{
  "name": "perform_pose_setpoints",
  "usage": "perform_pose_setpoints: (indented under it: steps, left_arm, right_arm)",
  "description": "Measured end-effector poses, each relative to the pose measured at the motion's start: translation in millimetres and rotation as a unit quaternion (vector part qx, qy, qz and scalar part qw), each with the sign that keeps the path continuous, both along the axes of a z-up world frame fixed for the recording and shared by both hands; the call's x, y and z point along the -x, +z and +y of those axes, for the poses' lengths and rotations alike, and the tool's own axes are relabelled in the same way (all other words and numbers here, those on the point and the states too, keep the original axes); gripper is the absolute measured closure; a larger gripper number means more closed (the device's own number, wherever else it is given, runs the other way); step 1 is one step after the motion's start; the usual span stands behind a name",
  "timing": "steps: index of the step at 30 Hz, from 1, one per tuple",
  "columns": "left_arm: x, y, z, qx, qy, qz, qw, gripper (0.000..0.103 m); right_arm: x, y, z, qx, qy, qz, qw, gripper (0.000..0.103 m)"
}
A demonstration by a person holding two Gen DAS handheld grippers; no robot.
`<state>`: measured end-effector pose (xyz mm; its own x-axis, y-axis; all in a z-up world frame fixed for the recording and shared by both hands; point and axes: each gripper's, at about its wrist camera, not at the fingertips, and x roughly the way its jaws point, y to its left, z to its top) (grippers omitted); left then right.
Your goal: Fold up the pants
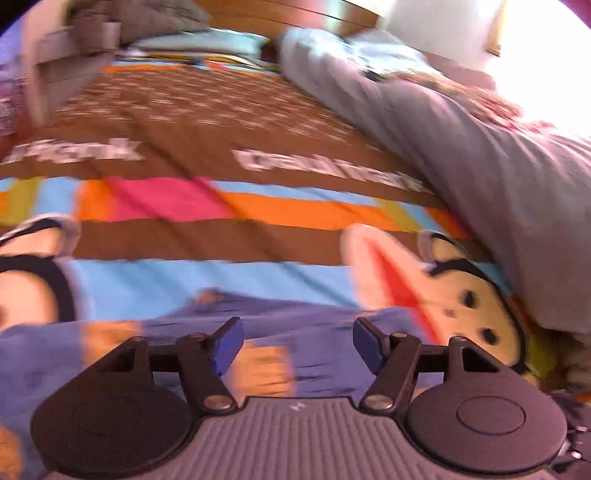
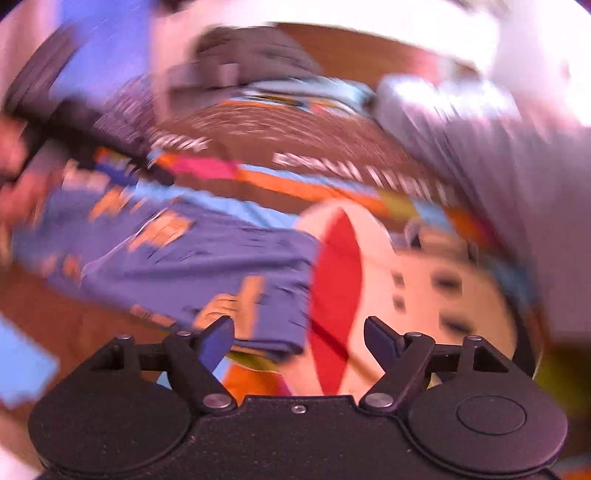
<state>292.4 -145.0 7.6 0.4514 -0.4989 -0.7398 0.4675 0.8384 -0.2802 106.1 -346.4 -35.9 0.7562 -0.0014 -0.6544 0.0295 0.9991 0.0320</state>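
Note:
The pants [image 1: 155, 332] are purple-blue with orange patches and lie on a colourful cartoon bedspread [image 1: 207, 122]. In the left wrist view my left gripper [image 1: 298, 345] is open and empty, just above the pants. In the right wrist view the pants [image 2: 207, 258] lie to the left and ahead, looking folded in layers. My right gripper [image 2: 299, 341] is open and empty above their near right edge. The left gripper [image 2: 74, 110] shows blurred at the upper left of the right wrist view. Both views are motion-blurred.
A grey duvet [image 1: 480, 155] is heaped along the right side of the bed, also in the right wrist view [image 2: 498, 155]. Pillows [image 1: 207, 40] and a wooden headboard [image 1: 295, 14] lie at the far end. A grey cushion [image 2: 251, 51] sits far back.

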Motion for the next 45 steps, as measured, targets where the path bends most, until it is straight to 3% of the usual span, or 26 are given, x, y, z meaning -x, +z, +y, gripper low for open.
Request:
perform_pose_setpoints:
  steps: [2, 5, 8, 10, 12, 15, 19, 21, 23, 25, 27, 31, 36, 39, 41, 42, 43, 44, 45]
  left_arm:
    - [-3.1, -3.0, -28.7, 0.002, -0.034, 0.006, 0.9994, 0.032]
    - [-16.4, -19.0, -71.7, 0.004, -0.057, 0.041, 0.9975, 0.035]
    - [-25.7, -38.5, -104.9, -0.031, -0.066, 0.045, 0.9963, 0.047]
    - [-23.5, -50.6, -118.4, -0.066, -0.071, 0.036, 0.9946, 0.059]
    - [-16.5, -61.0, -122.3, -0.085, -0.071, 0.014, 0.9938, 0.062]
    - [-0.1, -73.2, -123.7, -0.098, -0.056, -0.038, 0.9929, 0.063]
    - [12.0, -80.0, -129.6, -0.105, -0.043, -0.085, 0.9899, 0.059]
    - [8.7, -74.3, -130.8, -0.101, -0.037, -0.080, 0.9910, 0.057]
    - [1.5, -60.0, -120.8, -0.069, -0.013, -0.050, 0.9963, 0.057]
    - [2.3, -40.3, -99.0, -0.030, 0.019, -0.042, 0.9985, 0.053]
    - [11.6, -25.1, -72.1, -0.014, 0.054, -0.049, 0.9973, 0.045]
    - [40.0, -23.4, -10.4, 0.018, 0.108, -0.023, 0.9938, 0.043]
    - [69.3, -54.0, 46.8, 0.008, 0.153, -0.005, 0.9882, 0.043]
    - [86.0, -62.2, 55.4, -0.002, 0.116, -0.055, 0.9917, 0.043]
    - [87.5, -61.0, 56.4, 0.003, 0.121, -0.058, 0.9909, 0.043]
    - [85.8, -61.1, 58.1, 0.010, 0.124, -0.056, 0.9906, 0.043]
    - [85.5, -62.1, 61.1, 0.020, 0.128, -0.052, 0.9902, 0.043]
    - [86.3, -63.1, 63.7, 0.030, 0.130, -0.050, 0.9899, 0.043]
    - [85.9, -63.5, 66.7, 0.040, 0.131, -0.047, 0.9895, 0.043]
  right_arm:
    - [-3.1, -5.3, -26.0, -0.099, -0.020, 0.002, 0.995, 0.035]
    - [-11.5, -13.2, -45.0, -0.185, -0.027, 0.004, 0.982, 0.048]
    - [-23.9, -25.2, -45.9, -0.203, -0.041, 0.035, 0.978, 0.065]
    - [-31.2, -31.6, -47.5, -0.223, -0.041, 0.053, 0.973, 0.085]
    - [-28.8, -31.3, -50.2, -0.239, -0.042, 0.053, 0.969, 0.096]
    - [-23.2, -27.4, -46.1, -0.232, -0.032, 0.052, 0.971, 0.099]
    - [-10.8, -21.0, -35.3, -0.199, -0.006, 0.062, 0.978, 0.099]
    - [-9.3, -25.7, -37.0, -0.205, -0.009, 0.076, 0.976, 0.099]
    - [-11.6, -27.3, -42.9, -0.220, -0.013, 0.072, 0.973, 0.097]
    - [-6.5, -25.1, -51.4, -0.237, -0.030, 0.057, 0.969, 0.079]
    - [2.7, -19.4, -59.4, -0.246, -0.040, 0.023, 0.968, 0.072]
    - [5.0, -14.7, -69.6, -0.261, -0.050, -0.021, 0.964, 0.041]
    - [-21.4, -12.2, -65.3, -0.325, 0.004, -0.045, 0.945, 0.039]
    - [-47.0, -17.6, -52.3, -0.385, 0.055, -0.028, 0.921, 0.039]
    - [-63.4, -28.5, -42.1, -0.386, 0.055, 0.005, 0.921, 0.043]
    - [-70.6, -38.5, -39.2, -0.364, 0.016, 0.039, 0.931, 0.062]
    - [-72.2, -48.4, -40.6, -0.354, -0.019, 0.061, 0.933, 0.094]
    - [-66.0, -55.2, -46.5, -0.362, -0.047, 0.060, 0.929, 0.103]
    - [-60.0, -61.7, -58.4, -0.390, -0.073, 0.062, 0.916, 0.103]
